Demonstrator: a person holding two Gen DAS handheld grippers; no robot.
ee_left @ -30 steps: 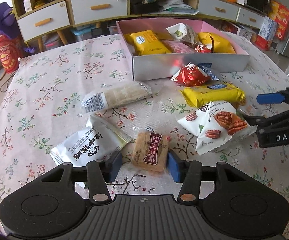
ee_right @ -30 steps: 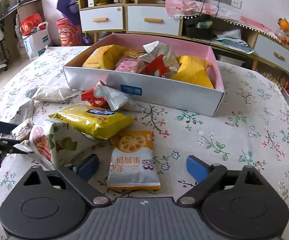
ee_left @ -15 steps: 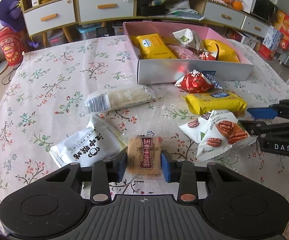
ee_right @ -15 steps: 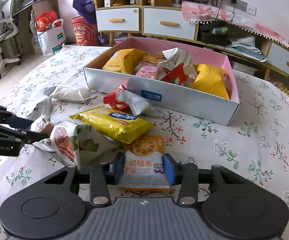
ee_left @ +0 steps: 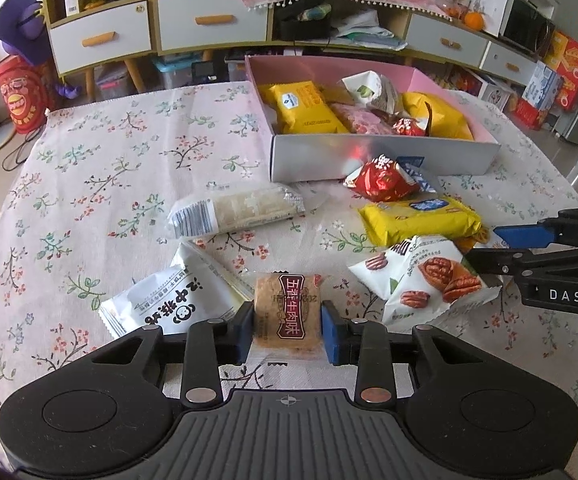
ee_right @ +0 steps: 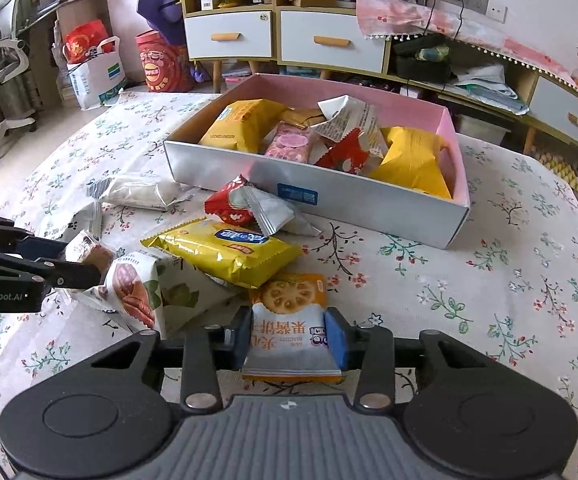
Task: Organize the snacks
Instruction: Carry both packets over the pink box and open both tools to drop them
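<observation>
Both claws pinch a snack on the flowered tablecloth (ee_left: 89, 168): the left gripper (ee_left: 287, 330) clamps the brown beef-flavour cake (ee_left: 287, 312), the right gripper (ee_right: 289, 340) the orange-and-white biscuit pack (ee_right: 289, 322), whose wrapper bulges between the pads. A good lift likely goes straight up, clearing the pecan packet (ee_left: 421, 280) and yellow packet (ee_right: 225, 250), then over the near wall of the pink-lined box (ee_right: 329, 196). A second ago both jaws stood spread around these snacks; the right's have just been closing.
</observation>
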